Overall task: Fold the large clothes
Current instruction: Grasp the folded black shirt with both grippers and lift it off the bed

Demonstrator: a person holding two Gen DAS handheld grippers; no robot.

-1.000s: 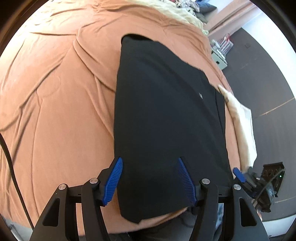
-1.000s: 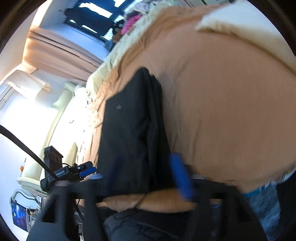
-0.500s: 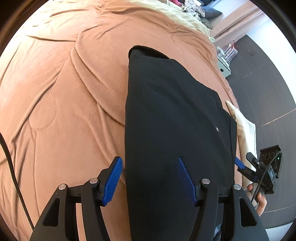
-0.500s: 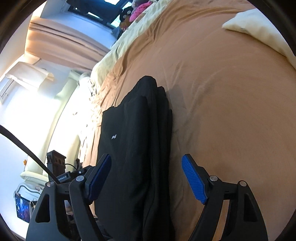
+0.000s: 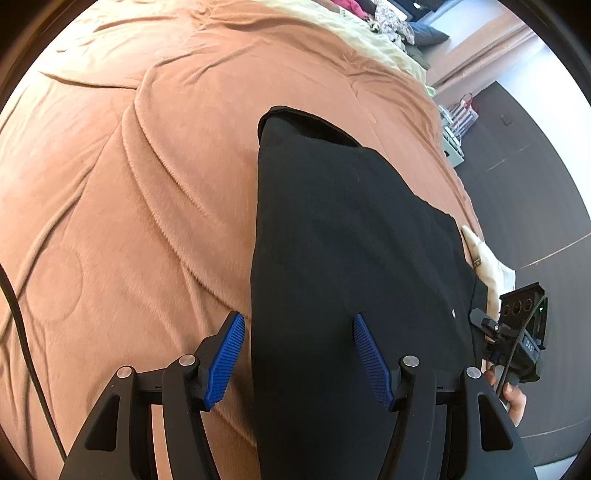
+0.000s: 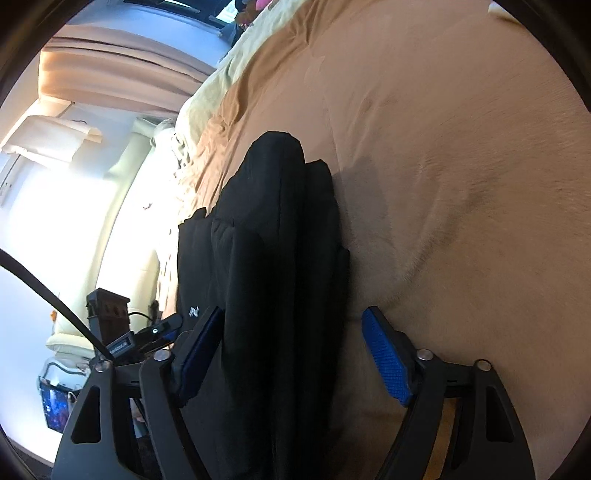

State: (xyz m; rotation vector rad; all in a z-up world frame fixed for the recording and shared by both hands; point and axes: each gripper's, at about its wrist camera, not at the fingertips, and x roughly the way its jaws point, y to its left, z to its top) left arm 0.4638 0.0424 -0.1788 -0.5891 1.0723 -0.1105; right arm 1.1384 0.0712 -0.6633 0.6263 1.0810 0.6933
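Note:
A black garment (image 5: 343, 258) lies folded into a long narrow stack on a brown blanket (image 5: 129, 192). My left gripper (image 5: 297, 356) is open, its blue pads straddling the garment's near left edge. In the right wrist view the garment (image 6: 273, 258) shows as several stacked layers with a small white logo. My right gripper (image 6: 291, 354) is open, its jaws on either side of the garment's right edge. The right gripper also shows at the right edge of the left wrist view (image 5: 517, 332), held by a hand.
The brown blanket (image 6: 461, 166) covers the bed. A cream pillow (image 5: 487, 266) lies at the bed's right edge. A cream sheet (image 5: 354, 33) and a heap of clothes sit at the far end. Dark floor (image 5: 535, 184) and a small rack are beyond the bed.
Both grippers have moved forward over the bed, so the garment's near end now lies between their open jaws. The garment itself has not shifted.

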